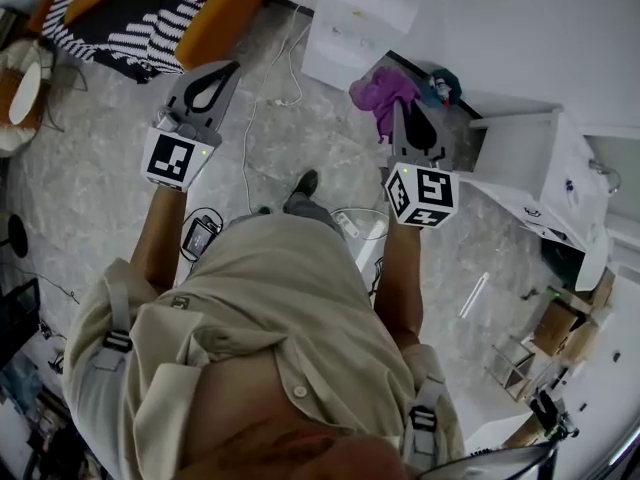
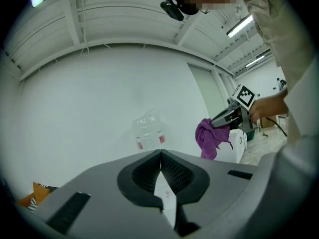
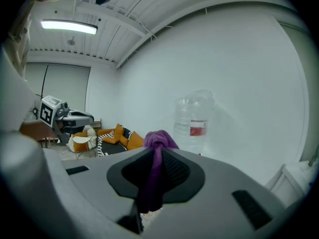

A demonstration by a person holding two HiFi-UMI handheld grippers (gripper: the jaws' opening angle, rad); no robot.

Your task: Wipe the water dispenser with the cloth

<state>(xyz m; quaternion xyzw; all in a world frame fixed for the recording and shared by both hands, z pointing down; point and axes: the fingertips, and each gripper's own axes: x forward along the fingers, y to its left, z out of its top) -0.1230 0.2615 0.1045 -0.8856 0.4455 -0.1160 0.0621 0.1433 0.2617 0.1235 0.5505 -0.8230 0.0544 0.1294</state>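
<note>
Water dispenser (image 1: 345, 30): one white unit against the wall, carrying one clear bottle (image 3: 195, 118) on top. The bottle bears one red label band (image 3: 198, 130); its print is too small to read, as are the small coloured marks on the dispenser front. In the head view the dispenser's top is cut off by the frame edge. One purple cloth (image 3: 158, 139) is held near the dispenser's front; contact cannot be judged. The right gripper (image 3: 157, 152) has its jaws clamped on the cloth, with a bunch showing above the tips and a tail hanging below. The left gripper (image 2: 161, 154), pointed at the dispenser, has its jaws closed tip to tip with nothing between them.
</note>
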